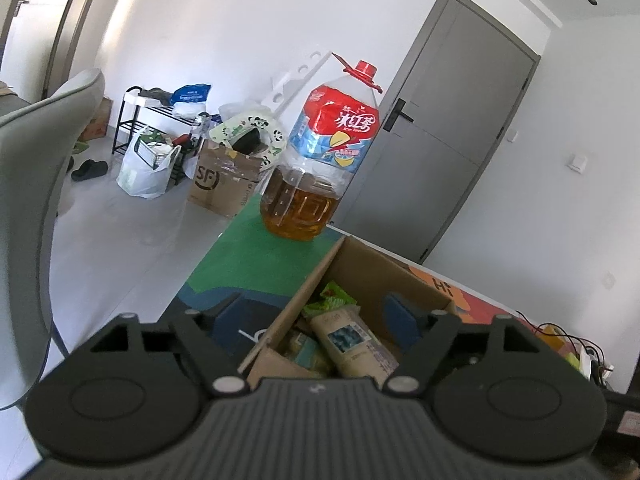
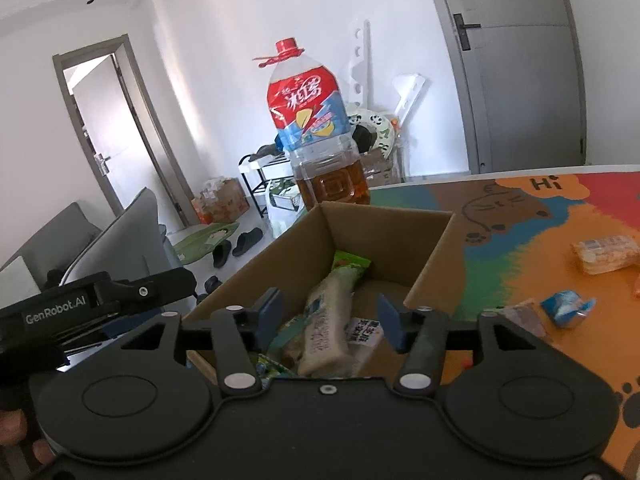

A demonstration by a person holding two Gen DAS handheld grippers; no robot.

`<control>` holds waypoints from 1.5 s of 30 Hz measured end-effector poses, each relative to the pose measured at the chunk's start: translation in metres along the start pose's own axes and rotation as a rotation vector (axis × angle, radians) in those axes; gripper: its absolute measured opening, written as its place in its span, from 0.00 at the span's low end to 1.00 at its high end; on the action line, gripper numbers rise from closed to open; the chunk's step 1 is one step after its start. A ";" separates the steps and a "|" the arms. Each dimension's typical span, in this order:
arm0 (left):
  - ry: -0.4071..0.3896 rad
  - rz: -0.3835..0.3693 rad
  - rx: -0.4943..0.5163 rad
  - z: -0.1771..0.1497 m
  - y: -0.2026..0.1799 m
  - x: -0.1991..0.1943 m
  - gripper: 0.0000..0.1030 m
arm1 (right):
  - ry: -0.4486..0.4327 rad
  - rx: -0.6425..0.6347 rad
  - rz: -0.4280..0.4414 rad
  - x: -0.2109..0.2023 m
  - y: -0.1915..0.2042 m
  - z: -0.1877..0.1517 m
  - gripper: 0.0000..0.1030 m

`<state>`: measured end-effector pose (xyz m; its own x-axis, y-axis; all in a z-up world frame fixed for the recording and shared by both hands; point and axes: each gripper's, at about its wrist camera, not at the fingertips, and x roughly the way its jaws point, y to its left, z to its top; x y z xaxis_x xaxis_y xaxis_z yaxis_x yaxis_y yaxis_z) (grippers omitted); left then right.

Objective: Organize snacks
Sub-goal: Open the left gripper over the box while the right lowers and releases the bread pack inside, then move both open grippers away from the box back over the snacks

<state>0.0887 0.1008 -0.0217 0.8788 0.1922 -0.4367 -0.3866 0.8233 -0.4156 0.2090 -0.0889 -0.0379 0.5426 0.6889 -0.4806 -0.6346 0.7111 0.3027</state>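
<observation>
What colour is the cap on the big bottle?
Red. The cap shows best in the right wrist view.

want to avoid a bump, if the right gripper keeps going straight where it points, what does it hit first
Most likely the long beige snack packet lying in the cardboard box: it sits right between the open right gripper fingers. Depth is hard to judge, so it might clear the packet and meet the box's far wall.

The big bottle has a red and blue label with large white Chinese characters. "Hi" is printed on the colourful table mat. "GenRobot.AI" stands on the left gripper. "SF" marks a cardboard box on the floor.
</observation>
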 end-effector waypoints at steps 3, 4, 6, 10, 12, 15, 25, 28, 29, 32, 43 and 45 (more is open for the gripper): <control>0.004 0.003 0.000 -0.002 -0.003 -0.001 0.81 | -0.016 0.007 -0.021 -0.010 -0.005 -0.001 0.65; 0.001 0.004 0.000 -0.003 -0.005 -0.003 0.82 | -0.022 0.013 -0.023 -0.014 -0.008 -0.002 0.66; -0.003 0.012 0.001 -0.004 -0.008 -0.005 0.86 | -0.033 0.019 -0.030 -0.020 -0.012 -0.002 0.69; -0.006 0.032 0.011 -0.009 -0.015 -0.008 0.89 | -0.062 0.024 -0.077 -0.033 -0.022 -0.005 0.78; -0.003 0.040 0.018 -0.012 -0.019 -0.009 0.92 | -0.065 0.029 -0.089 -0.037 -0.027 -0.007 0.81; 0.000 0.057 0.024 -0.017 -0.024 -0.010 0.93 | -0.072 0.035 -0.110 -0.044 -0.034 -0.011 0.92; 0.028 0.062 0.068 -0.027 -0.046 -0.014 0.94 | -0.043 0.089 -0.111 -0.068 -0.063 -0.019 1.00; 0.031 0.050 0.082 -0.031 -0.052 -0.019 0.94 | -0.040 0.100 -0.105 -0.076 -0.070 -0.021 1.00; 0.032 0.046 0.083 -0.031 -0.053 -0.020 0.94 | -0.038 0.100 -0.105 -0.078 -0.072 -0.022 1.00; 0.031 0.043 0.090 -0.032 -0.061 -0.023 0.94 | -0.032 0.089 -0.107 -0.083 -0.074 -0.024 1.00; 0.041 -0.035 0.145 -0.047 -0.092 -0.030 0.94 | -0.070 0.070 -0.124 -0.108 -0.085 -0.024 1.00; 0.052 -0.056 0.157 -0.049 -0.098 -0.030 0.94 | -0.076 0.080 -0.147 -0.113 -0.091 -0.024 1.00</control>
<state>0.0869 -0.0123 -0.0074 0.8807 0.1191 -0.4585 -0.2850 0.9063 -0.3121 0.1921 -0.2345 -0.0310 0.6683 0.5829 -0.4622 -0.5010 0.8120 0.2996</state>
